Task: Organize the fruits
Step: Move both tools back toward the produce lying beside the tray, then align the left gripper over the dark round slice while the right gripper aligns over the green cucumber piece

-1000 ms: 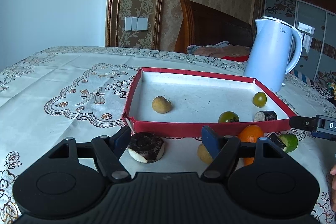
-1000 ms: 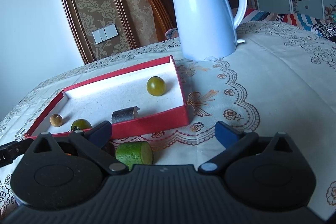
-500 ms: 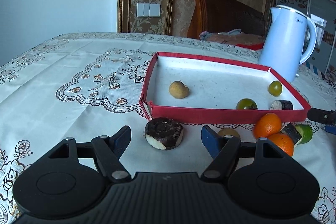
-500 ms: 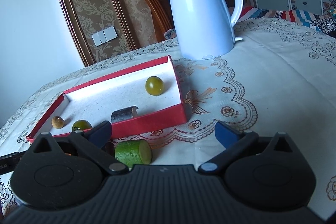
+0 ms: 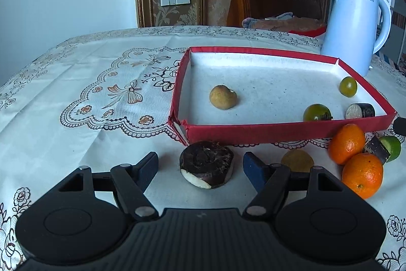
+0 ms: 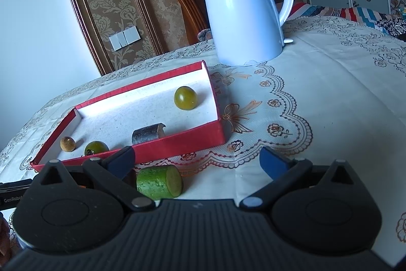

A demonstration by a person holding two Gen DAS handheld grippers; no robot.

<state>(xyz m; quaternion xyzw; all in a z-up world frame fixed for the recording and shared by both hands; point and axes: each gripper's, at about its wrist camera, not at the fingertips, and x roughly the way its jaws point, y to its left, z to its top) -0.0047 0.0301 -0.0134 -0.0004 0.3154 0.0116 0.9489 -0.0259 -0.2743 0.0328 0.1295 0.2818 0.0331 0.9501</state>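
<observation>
Over the last second I bring the spread left gripper (image 5: 200, 166) around the dark chestnut (image 5: 206, 164), now between its pads untouched, ready for pinching; the right gripper (image 6: 196, 159) hangs spread, empty.

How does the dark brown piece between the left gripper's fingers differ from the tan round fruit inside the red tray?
The dark brown piece lies on the tablecloth outside the red tray; the tan round fruit sits inside it. The dark brown piece is squat, rough, with a pale cut patch; the tan fruit is smooth and rounded. The dark piece looks larger, though it is nearer the camera. Neither is gripped: the left gripper is open.
</observation>
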